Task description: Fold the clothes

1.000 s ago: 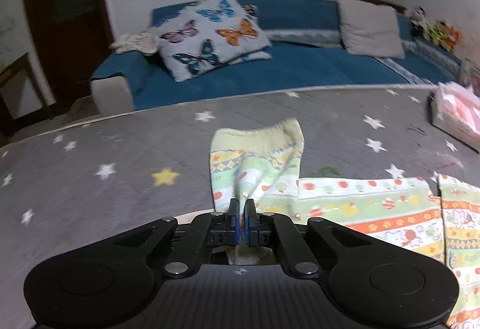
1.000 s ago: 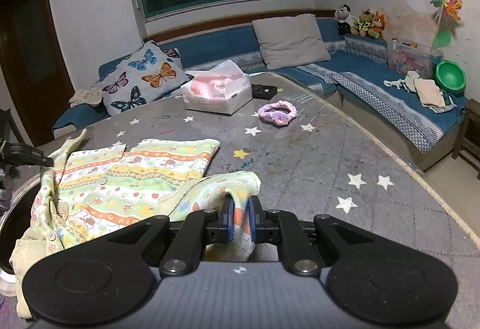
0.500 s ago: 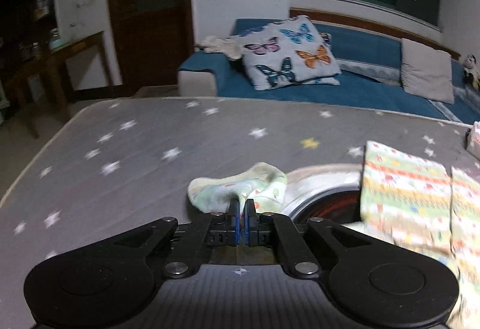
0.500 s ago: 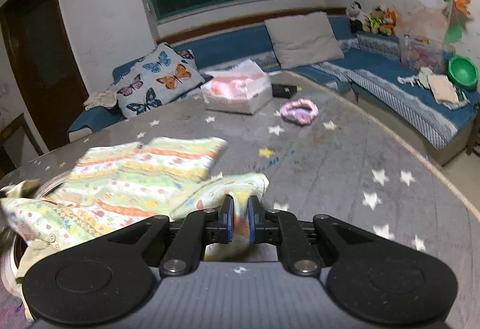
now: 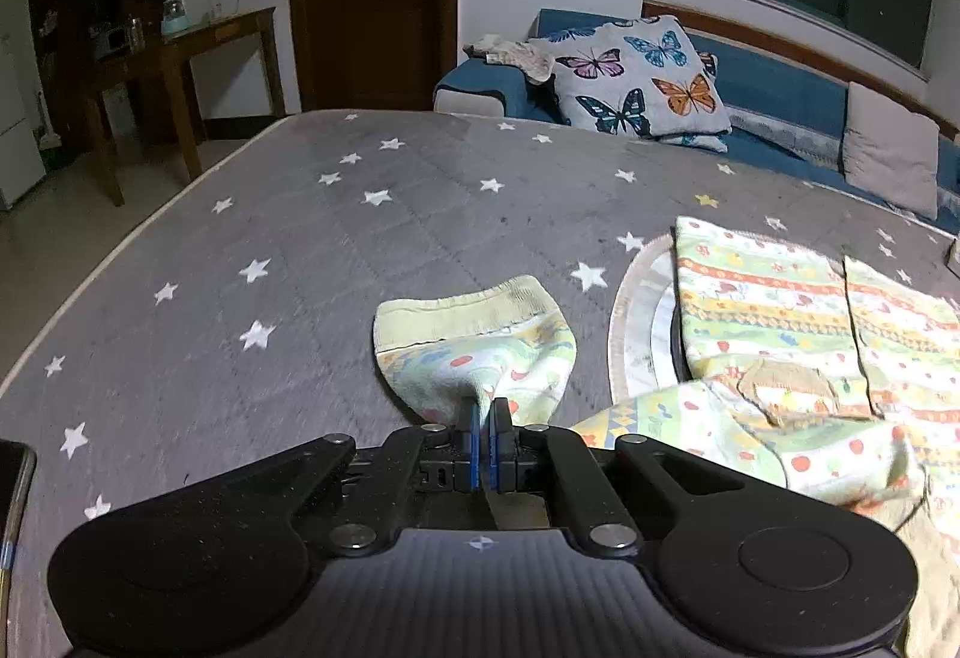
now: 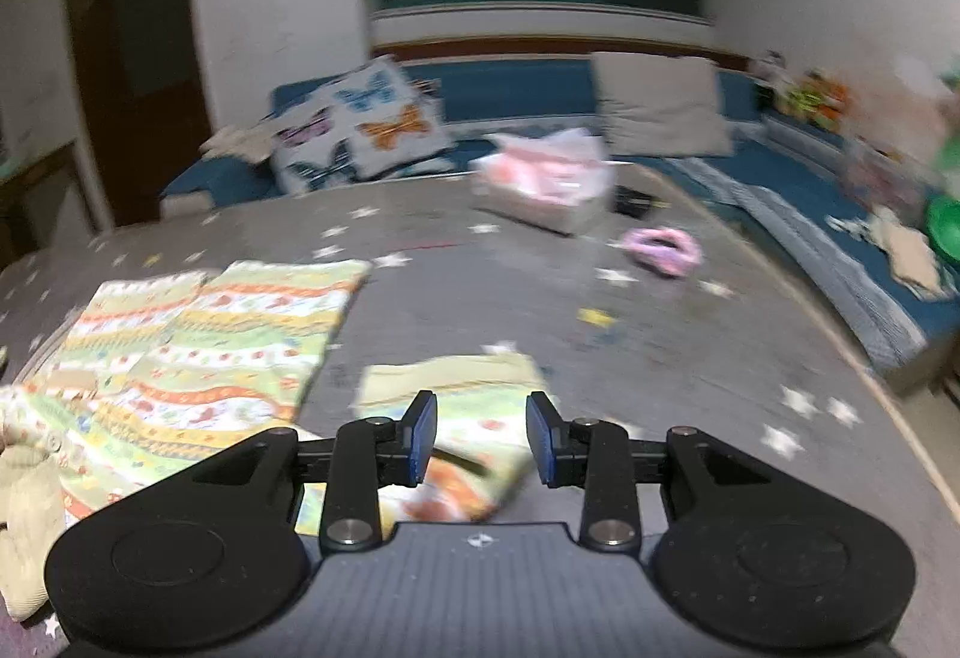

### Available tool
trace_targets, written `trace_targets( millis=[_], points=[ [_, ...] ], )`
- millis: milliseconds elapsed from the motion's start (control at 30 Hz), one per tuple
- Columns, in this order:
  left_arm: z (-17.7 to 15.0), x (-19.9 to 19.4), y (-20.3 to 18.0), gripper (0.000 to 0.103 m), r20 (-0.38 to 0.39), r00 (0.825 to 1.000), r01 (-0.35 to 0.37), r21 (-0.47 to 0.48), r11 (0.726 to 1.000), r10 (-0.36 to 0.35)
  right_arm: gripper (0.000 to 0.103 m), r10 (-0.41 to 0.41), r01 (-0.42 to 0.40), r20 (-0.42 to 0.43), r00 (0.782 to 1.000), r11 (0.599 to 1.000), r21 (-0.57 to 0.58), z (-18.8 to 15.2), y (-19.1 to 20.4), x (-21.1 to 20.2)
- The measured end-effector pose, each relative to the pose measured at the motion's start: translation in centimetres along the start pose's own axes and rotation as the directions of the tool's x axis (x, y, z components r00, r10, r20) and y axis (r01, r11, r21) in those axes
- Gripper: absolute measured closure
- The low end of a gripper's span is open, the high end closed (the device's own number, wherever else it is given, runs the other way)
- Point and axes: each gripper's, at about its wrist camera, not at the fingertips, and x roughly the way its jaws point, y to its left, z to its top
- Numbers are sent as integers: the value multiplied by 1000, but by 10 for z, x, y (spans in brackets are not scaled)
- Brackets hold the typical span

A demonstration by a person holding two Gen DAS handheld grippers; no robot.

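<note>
A child's striped, patterned top [image 5: 774,298] lies spread on the grey star-printed cover [image 5: 360,250]. My left gripper [image 5: 485,418] is shut on its left sleeve [image 5: 480,340], whose ribbed cuff points away from me. In the right wrist view the body of the top [image 6: 198,334] lies to the left, and the right sleeve [image 6: 462,418] lies flat on the cover. My right gripper [image 6: 480,433] stands open just above that sleeve, with nothing pinched between its blue pads. This view is blurred.
A white box of pink items [image 6: 546,184], a dark small object [image 6: 636,199] and a pink hair band [image 6: 660,247] lie at the far side. A phone [image 5: 12,496] sits at the left edge. A blue sofa with a butterfly cushion [image 5: 636,82] runs behind.
My right gripper has opened and let the right sleeve drop onto the cover. My left gripper has swung left, carrying the left sleeve outward away from the top's body.
</note>
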Motion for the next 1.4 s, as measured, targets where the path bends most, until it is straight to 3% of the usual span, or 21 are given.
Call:
trace_targets(
  millis=[300,367,433,500,700,900,1033,1200,1233,1267,1300,1400],
  points=[
    [0,7,1,97,-19,1000,-14,9,1000,14,72,9,-27,-97,995,981,-190,0,47,60],
    [1,10,0,97,-21,1000,-19,13,1000,19,83,-17,-4,-93,996,976,-218,-4,48,63],
    [2,15,0,96,-25,999,-23,17,1000,24,95,-40,26,-74,996,983,-184,-8,35,50],
    [4,20,-1,95,-32,999,-27,19,999,27,97,-64,56,-52,997,989,-135,-12,19,33],
    [2,29,-6,94,-47,998,-40,38,998,42,98,-140,140,5,990,990,17,-24,-29,-18],
    [0,29,-8,92,-48,998,-35,46,998,38,98,-222,211,49,974,962,173,-37,-77,-69],
    [-2,26,-9,92,-47,998,-31,58,998,34,98,-301,295,-14,954,925,241,-63,-103,-80],
    [1,23,-7,75,-38,998,-53,56,997,55,93,-247,241,2,969,945,221,-63,-98,-80],
    [2,22,-6,73,-34,998,-57,55,997,59,89,-228,222,2,974,951,215,-60,-95,-76],
    [4,21,-4,64,-29,997,-65,53,996,66,74,-207,202,-2,978,957,209,-56,-91,-69],
    [5,21,-3,58,-24,997,-74,51,996,75,66,-196,194,-6,981,960,200,-54,-88,-63],
    [10,19,5,48,-7,995,-94,38,995,95,63,-193,194,-23,981,966,171,-48,-82,-42]
  ],
)
